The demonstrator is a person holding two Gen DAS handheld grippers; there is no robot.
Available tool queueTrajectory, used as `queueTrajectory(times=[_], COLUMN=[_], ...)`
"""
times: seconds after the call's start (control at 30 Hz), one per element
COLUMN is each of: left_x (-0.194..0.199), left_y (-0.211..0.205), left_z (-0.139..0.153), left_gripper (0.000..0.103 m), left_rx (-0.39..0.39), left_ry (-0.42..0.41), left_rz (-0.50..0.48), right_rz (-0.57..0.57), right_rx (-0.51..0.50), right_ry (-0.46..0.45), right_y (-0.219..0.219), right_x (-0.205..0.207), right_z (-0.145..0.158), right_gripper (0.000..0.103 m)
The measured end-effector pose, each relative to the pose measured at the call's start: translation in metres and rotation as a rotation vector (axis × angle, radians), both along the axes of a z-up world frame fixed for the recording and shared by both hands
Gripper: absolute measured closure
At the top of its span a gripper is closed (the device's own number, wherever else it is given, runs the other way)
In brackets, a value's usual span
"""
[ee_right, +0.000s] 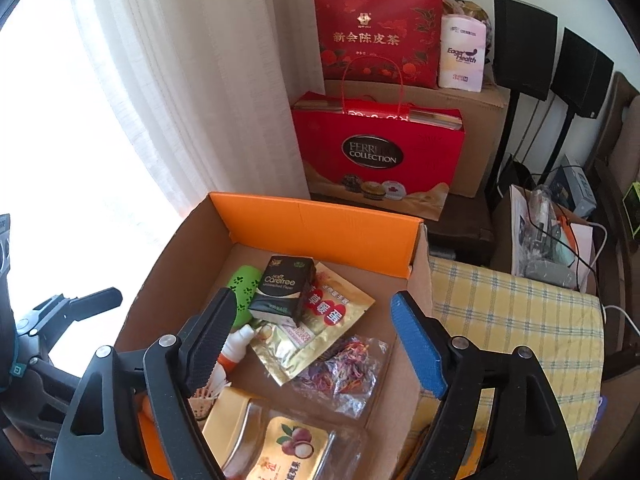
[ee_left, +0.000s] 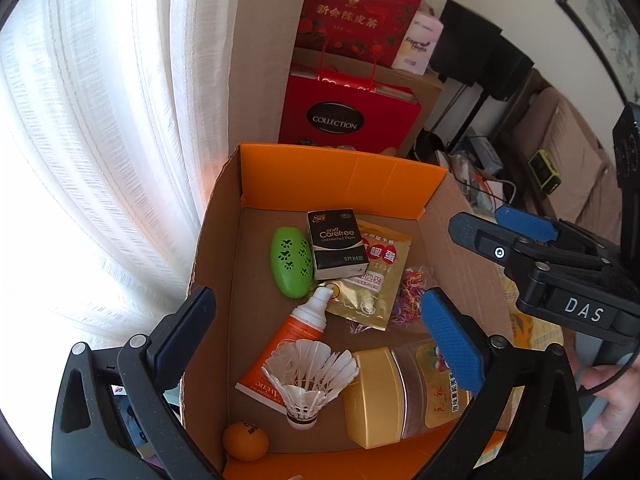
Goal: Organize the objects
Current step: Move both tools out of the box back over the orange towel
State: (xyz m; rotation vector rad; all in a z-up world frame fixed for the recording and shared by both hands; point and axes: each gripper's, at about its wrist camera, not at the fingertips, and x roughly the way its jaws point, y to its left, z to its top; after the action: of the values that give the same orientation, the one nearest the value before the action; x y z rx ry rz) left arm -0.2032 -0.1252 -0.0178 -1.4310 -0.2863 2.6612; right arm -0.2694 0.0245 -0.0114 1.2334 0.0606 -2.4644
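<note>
An open cardboard box (ee_left: 336, 176) with orange flaps holds a green paw-print case (ee_left: 290, 262), a black Carefree tissue pack (ee_left: 336, 246), a gold sachet (ee_left: 372, 276), a bag of coloured rubber bands (ee_left: 412, 292), an orange-white tube (ee_left: 292, 336), a white shuttlecock (ee_left: 308, 376), an orange ball (ee_left: 245, 440) and a gold-lidded clear jar (ee_left: 400, 388). My left gripper (ee_left: 316, 340) is open and empty above the box. My right gripper (ee_right: 316, 344) is open and empty over the same box (ee_right: 316, 224), above the sachet (ee_right: 316, 328) and rubber bands (ee_right: 344, 372); it also shows in the left wrist view (ee_left: 508, 236).
White curtains (ee_left: 100, 140) hang left of the box. Red gift bags (ee_right: 376, 152) and a brown carton (ee_right: 476, 136) stand behind it. A yellow checked cloth (ee_right: 520, 328) lies to the right, with cluttered cables and black stands (ee_right: 520, 48) beyond.
</note>
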Motion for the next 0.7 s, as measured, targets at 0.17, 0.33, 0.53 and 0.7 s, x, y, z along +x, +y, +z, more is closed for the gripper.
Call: queueTrajectory(times=[0.17, 0.33, 0.53, 0.7], left_x=[0.009, 0.016, 0.025, 0.035], left_y=[0.009, 0.019, 0.034, 0.05], left_z=[0.003, 0.001, 0.008, 0.012], left_gripper=[0.0, 0.0, 0.0, 0.0], left_rx=[-0.012, -0.02, -0.032, -0.04], left_ry=[0.013, 0.01, 0.031, 0.053], left_rz=[-0.013, -0.027, -0.047, -0.076], right_rz=[-0.026, -0.041, -0.066, -0.091], right_rx=[0.019, 0.062, 0.062, 0.055], right_ry=[0.02, 0.041, 0.052, 0.056], right_y=[0.016, 0.028, 0.048, 0.065], right_x=[0.015, 0.032, 0.046, 0.056], right_z=[0.004, 0.004, 0.009, 0.013], right_gripper=[0.013, 0.009, 0.003, 0.0])
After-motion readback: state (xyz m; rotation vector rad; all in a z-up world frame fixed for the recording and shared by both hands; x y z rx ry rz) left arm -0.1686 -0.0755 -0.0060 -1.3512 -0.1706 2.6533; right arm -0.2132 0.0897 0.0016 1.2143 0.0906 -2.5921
